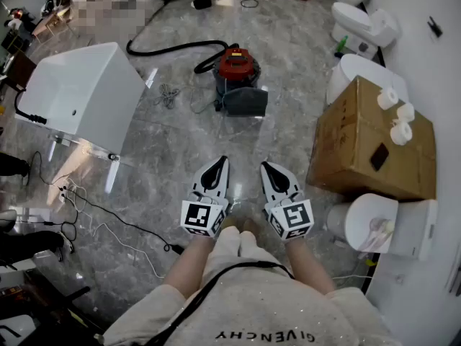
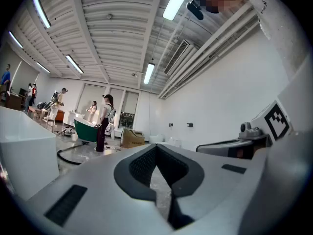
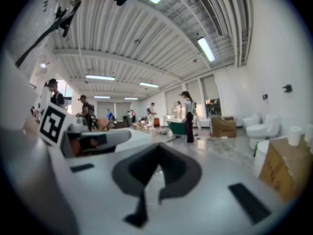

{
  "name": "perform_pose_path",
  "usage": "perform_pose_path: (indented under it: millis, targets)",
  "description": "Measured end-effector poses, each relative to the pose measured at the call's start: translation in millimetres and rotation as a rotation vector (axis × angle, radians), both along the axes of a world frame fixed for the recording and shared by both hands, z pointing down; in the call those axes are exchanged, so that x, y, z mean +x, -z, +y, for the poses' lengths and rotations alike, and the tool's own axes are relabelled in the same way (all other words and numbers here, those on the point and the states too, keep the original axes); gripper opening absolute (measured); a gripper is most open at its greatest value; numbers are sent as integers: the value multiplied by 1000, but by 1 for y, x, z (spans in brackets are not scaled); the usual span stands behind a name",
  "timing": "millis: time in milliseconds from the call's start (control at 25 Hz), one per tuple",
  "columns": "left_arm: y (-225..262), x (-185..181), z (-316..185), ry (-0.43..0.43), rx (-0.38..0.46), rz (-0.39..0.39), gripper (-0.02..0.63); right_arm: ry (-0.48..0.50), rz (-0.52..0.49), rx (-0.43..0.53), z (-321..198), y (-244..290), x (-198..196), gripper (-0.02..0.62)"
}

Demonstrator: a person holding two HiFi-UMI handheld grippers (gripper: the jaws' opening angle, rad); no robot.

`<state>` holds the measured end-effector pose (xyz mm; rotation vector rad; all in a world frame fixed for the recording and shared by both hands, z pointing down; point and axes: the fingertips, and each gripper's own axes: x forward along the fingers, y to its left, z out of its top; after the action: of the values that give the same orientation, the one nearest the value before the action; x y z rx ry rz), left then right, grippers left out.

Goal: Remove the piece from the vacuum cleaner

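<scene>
head view: the red vacuum cleaner [image 1: 238, 74] stood on the floor [image 1: 295, 56], well ahead of our left gripper [image 1: 220, 162] and right gripper [image 1: 266, 166]. left gripper view: jaws were together, empty. right gripper view: likewise. arriving still shut, we risked merely bumping it.

vacuum cleaner [image 1: 238, 78] on marble floor [image 1: 166, 150]

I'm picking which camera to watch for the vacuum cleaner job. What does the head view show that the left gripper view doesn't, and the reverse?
Head view only: the red vacuum cleaner on the floor ahead, and a cardboard box with paper rolls on top. Left gripper view only: ceiling lights and people standing by a green tub far off. Both: the left gripper and right gripper side by side, each shut and empty.
</scene>
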<state>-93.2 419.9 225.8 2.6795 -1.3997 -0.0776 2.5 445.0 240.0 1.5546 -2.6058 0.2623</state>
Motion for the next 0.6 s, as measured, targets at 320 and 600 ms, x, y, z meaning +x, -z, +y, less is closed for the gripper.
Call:
perform_pose_path:
  millis: [320,600]
  targets:
    - [6,-2,5,41,1,-18,18,8,-19,14,3,12,5,9]
    - [7,3,7,56,11,-13,18,30,-28,22,4,11,11,9]
